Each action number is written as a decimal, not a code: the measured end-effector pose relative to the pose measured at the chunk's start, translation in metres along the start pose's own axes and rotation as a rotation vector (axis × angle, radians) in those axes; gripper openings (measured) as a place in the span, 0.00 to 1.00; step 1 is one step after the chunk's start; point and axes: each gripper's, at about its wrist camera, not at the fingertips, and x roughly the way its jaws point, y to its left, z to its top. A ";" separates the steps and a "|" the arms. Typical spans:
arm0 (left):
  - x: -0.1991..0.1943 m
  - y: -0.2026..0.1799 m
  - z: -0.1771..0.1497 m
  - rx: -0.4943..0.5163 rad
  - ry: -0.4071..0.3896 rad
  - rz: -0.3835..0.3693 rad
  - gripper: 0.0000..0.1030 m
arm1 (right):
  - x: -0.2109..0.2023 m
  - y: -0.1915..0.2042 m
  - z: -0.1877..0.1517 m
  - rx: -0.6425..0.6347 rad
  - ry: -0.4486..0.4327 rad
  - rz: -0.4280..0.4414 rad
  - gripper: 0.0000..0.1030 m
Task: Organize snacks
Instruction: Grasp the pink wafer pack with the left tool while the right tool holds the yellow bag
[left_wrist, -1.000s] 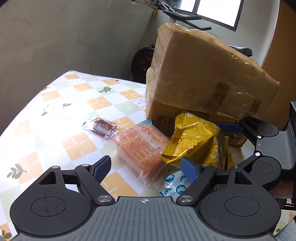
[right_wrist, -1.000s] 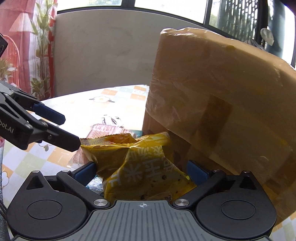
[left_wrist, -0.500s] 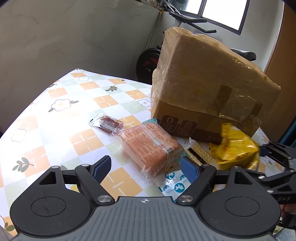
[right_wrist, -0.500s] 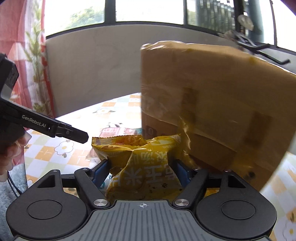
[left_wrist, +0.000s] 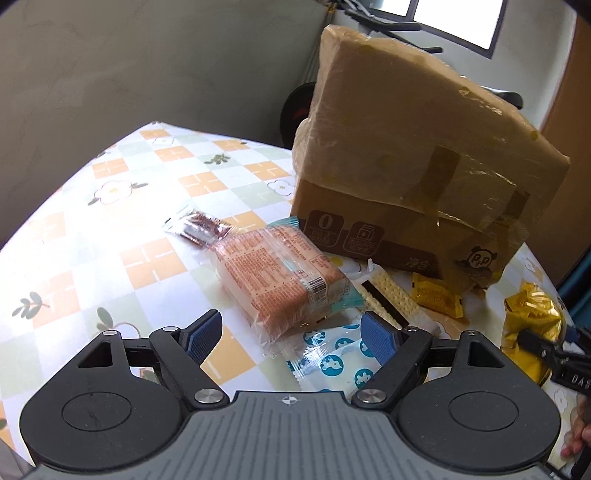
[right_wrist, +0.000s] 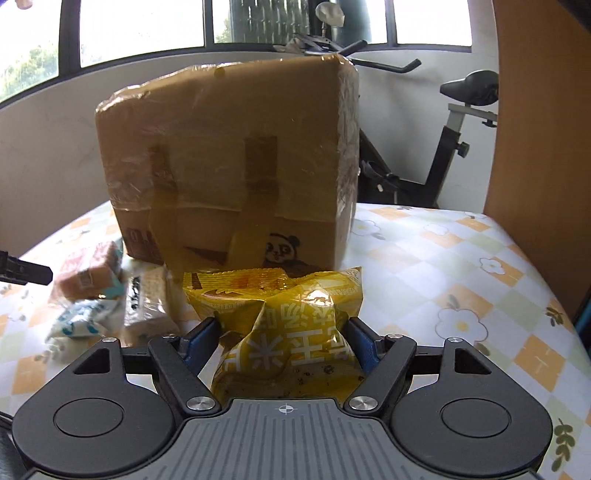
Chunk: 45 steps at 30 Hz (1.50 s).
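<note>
Right hand-held gripper (right_wrist: 284, 338) around yellow packet (right_wrist: 280, 317)

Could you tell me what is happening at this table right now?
A person with two handheld grippers is sorting snacks. The right gripper is clamped on a yellow snack bag beside the taped cardboard box. The left gripper hangs open above the orange-printed packet among the other snacks on the tablecloth.

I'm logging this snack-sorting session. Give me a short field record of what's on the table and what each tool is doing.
surface: checked floral tablecloth
box: taped cardboard box, standing on the cloth
right tool: shut on yellow snack bag
left tool: open, holding nothing
loose snacks: orange-print pack, small red sachet, cracker pack, blue-dotted packet, small yellow packet
</note>
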 end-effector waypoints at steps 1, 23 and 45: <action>0.005 0.000 0.003 -0.014 0.009 0.006 0.82 | 0.004 -0.001 -0.003 0.006 0.006 0.004 0.70; 0.086 0.011 0.042 -0.141 0.029 0.159 0.78 | 0.010 0.004 -0.010 0.026 -0.041 0.029 0.71; -0.043 0.001 0.014 -0.159 -0.215 0.137 0.76 | -0.001 0.005 -0.010 0.096 -0.064 0.035 0.70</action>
